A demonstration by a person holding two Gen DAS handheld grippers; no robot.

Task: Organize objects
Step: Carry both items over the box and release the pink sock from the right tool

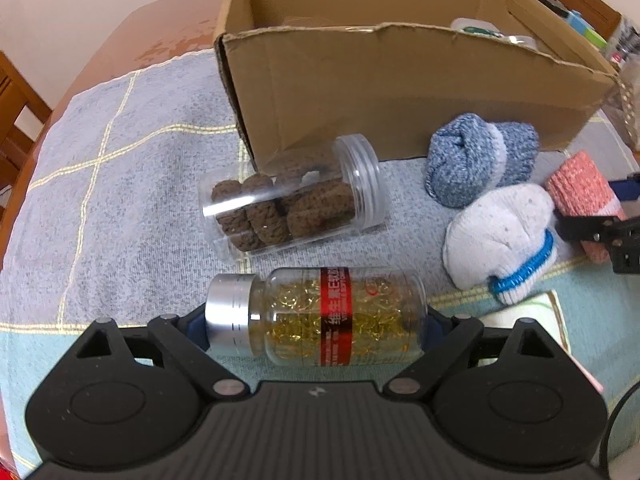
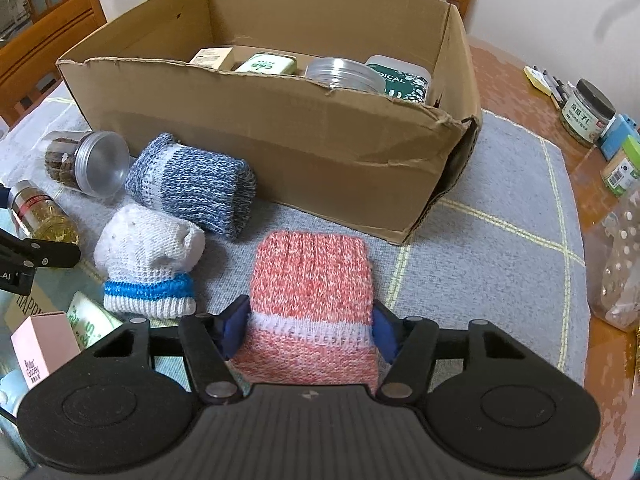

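Observation:
A clear bottle point(image 1: 340, 316) of gold bits with a silver cap and a red label lies on its side on the checked cloth. My left gripper point(image 1: 314, 328) is shut on it, one pad on the cap and one on the base. A rolled pink-and-white sock point(image 2: 312, 276) sits between the blue pads of my right gripper point(image 2: 308, 332), which is shut on its sides. To its left lie a white sock with a blue band point(image 2: 148, 252) and a blue knitted sock point(image 2: 196, 186). A clear jar of brown pieces point(image 1: 296, 196) lies by the cardboard box point(image 2: 260, 128).
The open box holds tins point(image 2: 268, 64) and a clear lid point(image 2: 340, 74). On the bare wood to the right stand jars point(image 2: 588, 112), pens and a plastic bottle point(image 2: 620, 256). A pink carton point(image 2: 44, 344) and a green packet lie at lower left. Wooden chairs stand behind.

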